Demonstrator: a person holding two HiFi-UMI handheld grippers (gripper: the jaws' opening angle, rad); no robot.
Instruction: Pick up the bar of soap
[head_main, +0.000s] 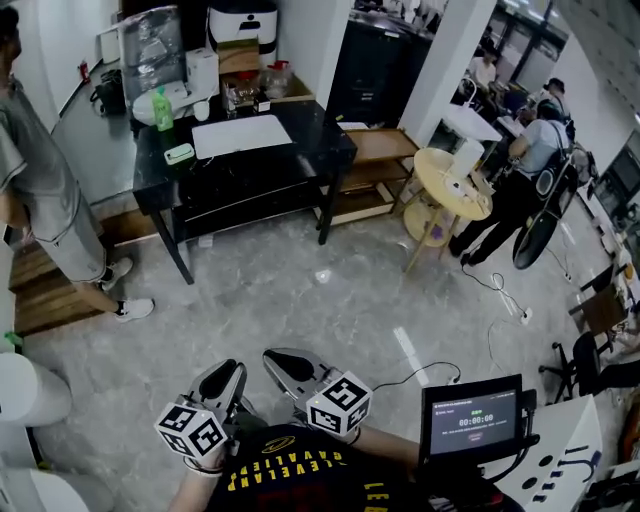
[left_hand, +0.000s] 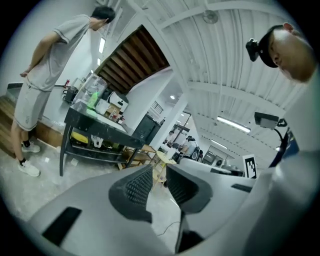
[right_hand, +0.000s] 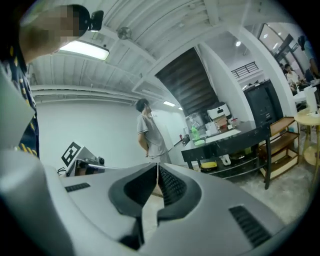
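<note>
cleveland cavaliers on shirt (head_main: 290, 465), 00:00:00 on screen (head_main: 472, 418)

I hold both claws low and close to my chest, side by side, pointing forward and slightly down. My grey plastic left gripper (head_main: 228, 372) has its ribbed pads (left_hand: 134, 186) a narrow gap apart, with nothing between them. My grey plastic right gripper (head_main: 285, 362) is closed — tips meeting, empty.

Black table (head_main: 250, 170) at 11 o'clock: green bottle (head_main: 162, 110), pale-green bar of soap (head_main: 179, 153), white sheet (head_main: 242, 135). Grey marbled floor (head_main: 300, 300). Marker cubes (head_main: 190, 430), 6 o'clock: black-and-white squares.
</note>
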